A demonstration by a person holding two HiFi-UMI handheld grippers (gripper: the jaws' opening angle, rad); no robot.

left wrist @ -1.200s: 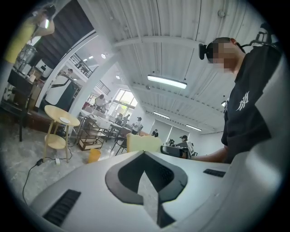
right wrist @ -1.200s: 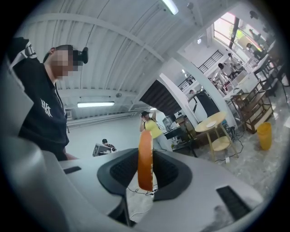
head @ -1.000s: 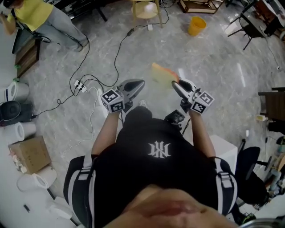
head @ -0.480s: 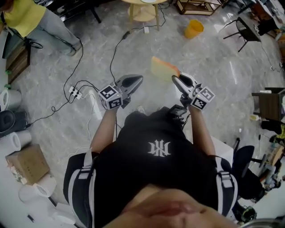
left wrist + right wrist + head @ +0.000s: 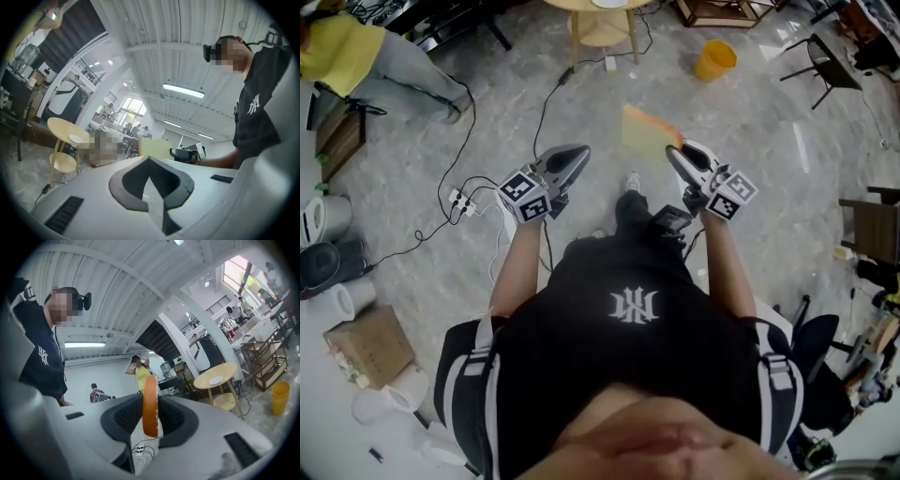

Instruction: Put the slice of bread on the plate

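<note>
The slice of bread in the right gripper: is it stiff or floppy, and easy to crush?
Probably stiff: the slice of bread stands straight between the pads of the right gripper. Likely light and crushable, being thin; a gentle grip seems wise.

Over the last second the floor has slid back under the head camera as the wearer walks forward. The power strip (image 5: 457, 199) and the cardboard box (image 5: 362, 347) now sit lower in frame, and the person in yellow (image 5: 336, 52) has shifted toward the left edge. The wooden table (image 5: 604, 28) ahead now shows the rim of its round top at the upper edge. I see both grippers higher in frame: the left gripper (image 5: 574, 156) a touch further left, the right gripper (image 5: 677, 156) taking the slice of bread (image 5: 645, 134) up with it. A shoe (image 5: 631, 181) has stepped out between the arms.
</note>
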